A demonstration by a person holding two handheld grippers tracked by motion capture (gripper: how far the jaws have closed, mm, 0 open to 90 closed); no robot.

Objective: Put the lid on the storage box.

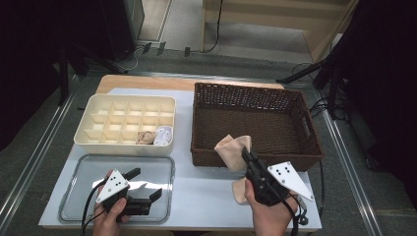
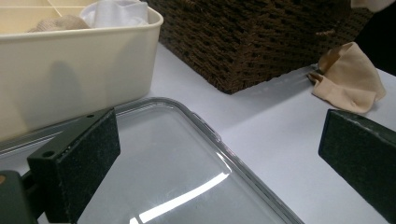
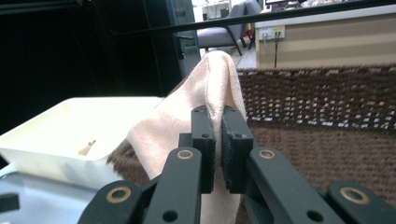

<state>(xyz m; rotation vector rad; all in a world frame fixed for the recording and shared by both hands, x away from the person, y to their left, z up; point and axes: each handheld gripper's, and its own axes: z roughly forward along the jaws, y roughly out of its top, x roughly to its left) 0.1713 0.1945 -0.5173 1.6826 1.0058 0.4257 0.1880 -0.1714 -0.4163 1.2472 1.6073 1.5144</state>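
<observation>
My right gripper pinches a beige sock at the wicker basket's near rim; left gripper idles open over the clear lid. The hanging end may snag the rim or slip from my thin fold while I carry it toward the divided box.

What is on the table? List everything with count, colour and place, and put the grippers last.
Wicker basket: one, dark brown, right half of the table.
Divided organiser box: one, cream, left rear.
Rolled items in the box: two, one tan, one white, front-row compartments.
Clear lid: one, transparent, front left.
Cloth: one, peach, lifted at the basket's front wall.
Table: one, pale top.
Left gripper: black, open, over the lid.
Right gripper: black, shut on the cloth.
</observation>
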